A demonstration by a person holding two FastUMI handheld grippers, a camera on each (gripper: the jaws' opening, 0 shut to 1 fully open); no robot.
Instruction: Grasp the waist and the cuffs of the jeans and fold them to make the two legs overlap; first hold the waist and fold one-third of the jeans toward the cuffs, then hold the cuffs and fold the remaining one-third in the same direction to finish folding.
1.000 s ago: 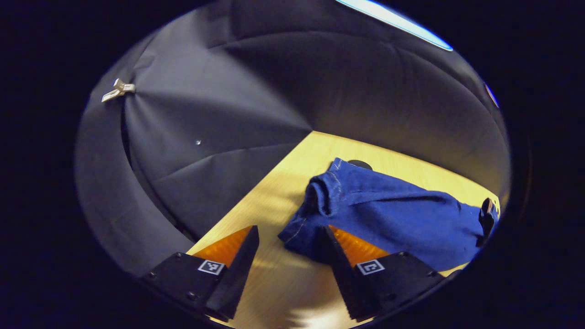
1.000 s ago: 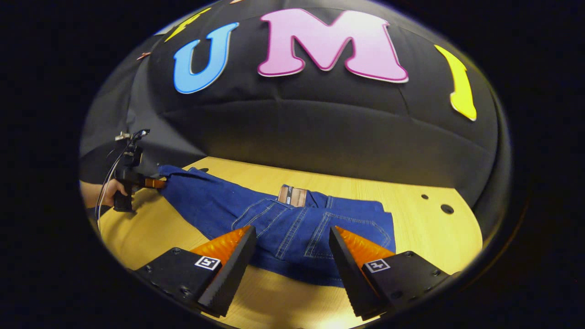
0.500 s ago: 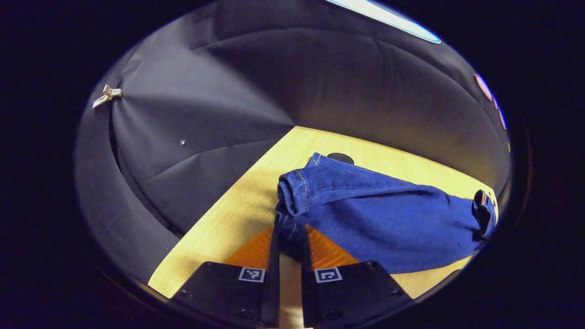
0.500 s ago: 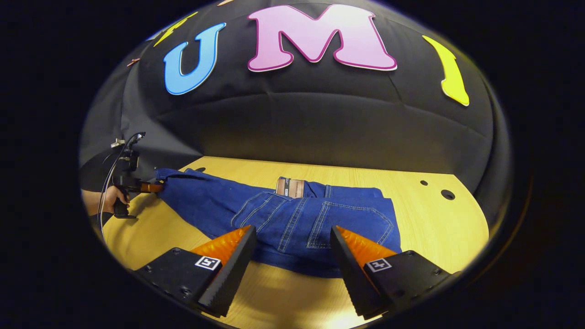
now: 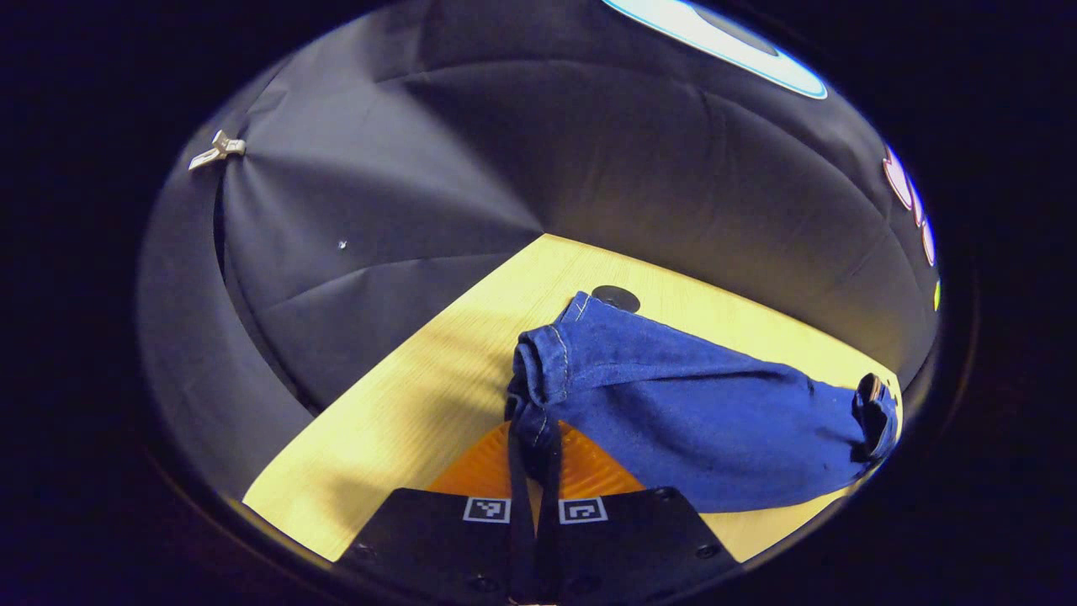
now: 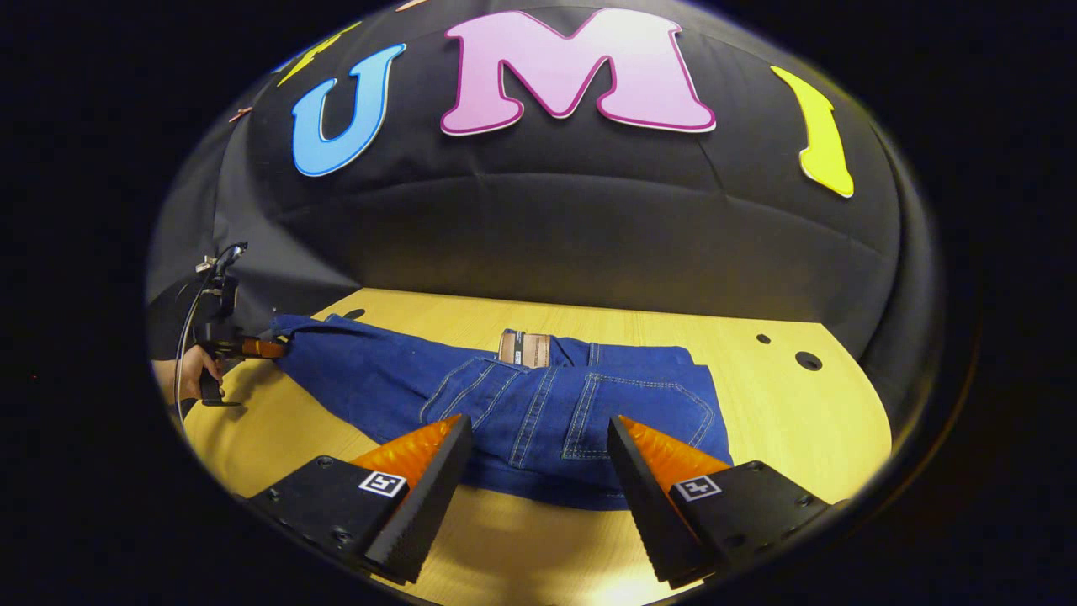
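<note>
Blue jeans [image 6: 522, 404] lie across the wooden table [image 6: 782, 421], waist with a brown patch [image 6: 523, 348] toward the right, legs running left. In the left gripper view the legs [image 5: 690, 412] stretch away to the right and the cuffs [image 5: 538, 370] bunch at my fingers. My left gripper [image 5: 533, 438] is shut on the cuffs; it also appears far left in the right gripper view [image 6: 267, 345], held by a hand [image 6: 192, 370]. My right gripper [image 6: 538, 454] is open, its fingers just short of the waist's near edge, with the back pockets [image 6: 639, 412] between and beyond them.
Black cloth walls close in the table on the far and left sides. The tabletop has round holes: one [image 5: 614, 297] just beyond the cuffs, two [image 6: 808, 360] at the right past the waist. Bare wood [image 5: 404, 396] lies left of the cuffs.
The left gripper closed from wide open onto the cuffs and lifted them a little. The right gripper stayed open, shifting only slightly at the waist.
</note>
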